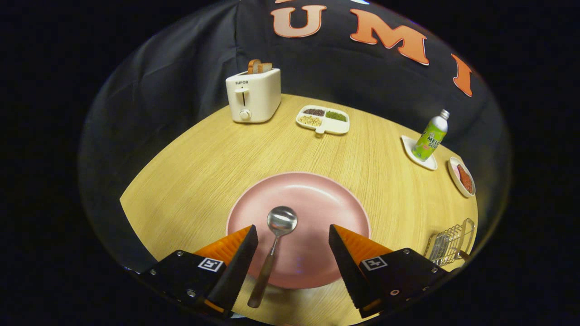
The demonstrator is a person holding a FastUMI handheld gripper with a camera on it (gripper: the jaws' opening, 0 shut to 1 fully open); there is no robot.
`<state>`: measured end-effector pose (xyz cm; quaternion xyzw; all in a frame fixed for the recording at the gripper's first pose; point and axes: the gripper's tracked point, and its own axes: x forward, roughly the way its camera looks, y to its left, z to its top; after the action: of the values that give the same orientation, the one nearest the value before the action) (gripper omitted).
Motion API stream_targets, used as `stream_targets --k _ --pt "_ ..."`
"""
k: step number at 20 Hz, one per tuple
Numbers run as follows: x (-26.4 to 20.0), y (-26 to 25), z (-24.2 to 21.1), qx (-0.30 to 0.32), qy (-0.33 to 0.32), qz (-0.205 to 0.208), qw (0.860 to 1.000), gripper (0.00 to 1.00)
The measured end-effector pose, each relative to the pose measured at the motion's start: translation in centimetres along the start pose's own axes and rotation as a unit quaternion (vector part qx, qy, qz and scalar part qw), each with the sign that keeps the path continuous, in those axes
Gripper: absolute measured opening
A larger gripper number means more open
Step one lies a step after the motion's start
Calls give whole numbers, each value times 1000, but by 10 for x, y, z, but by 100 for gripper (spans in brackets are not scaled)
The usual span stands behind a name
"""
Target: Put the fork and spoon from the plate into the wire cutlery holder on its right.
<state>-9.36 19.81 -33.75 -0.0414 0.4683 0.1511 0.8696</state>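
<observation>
Spoon (274,244) is the piece in hand now, judging by how the gripper (293,248) hangs over the pink plate (337,213) with its fingers spread wide, one on each side of the handle and touching nothing. The bowl of the spoon lies near the middle of the plate; the handle runs back toward the fingers and pokes out over the plate's near rim. No fork is to be seen on the plate, and something metallic seems to sit already in the wire holder (451,242) (too small to be sure it is the fork), so I take this as the second half of the job.

The next move calls for lowering the fingers around the handle, which lies closer to the left finger than the right, so a slight shift left would centre it before closing. The part that overhangs the rim looks like the easiest place to grip, since the fingers can get under it there.

Room to the right is good: bare table (195,172) lies between plate and holder. The holder stands close to the table's right edge, so the carry should stop short. Bottle (431,136), small dish (462,177), snack tray (323,119) and toaster (253,94) all stand well away.
</observation>
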Motion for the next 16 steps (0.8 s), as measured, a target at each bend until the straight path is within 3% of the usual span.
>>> stream_targets --k 5,11,16 --pt "13 2 -28 0 56 1 998 91" --pt "10 6 -42 -13 98 2 995 69" --pt "9 10 -50 -4 139 14 990 40"
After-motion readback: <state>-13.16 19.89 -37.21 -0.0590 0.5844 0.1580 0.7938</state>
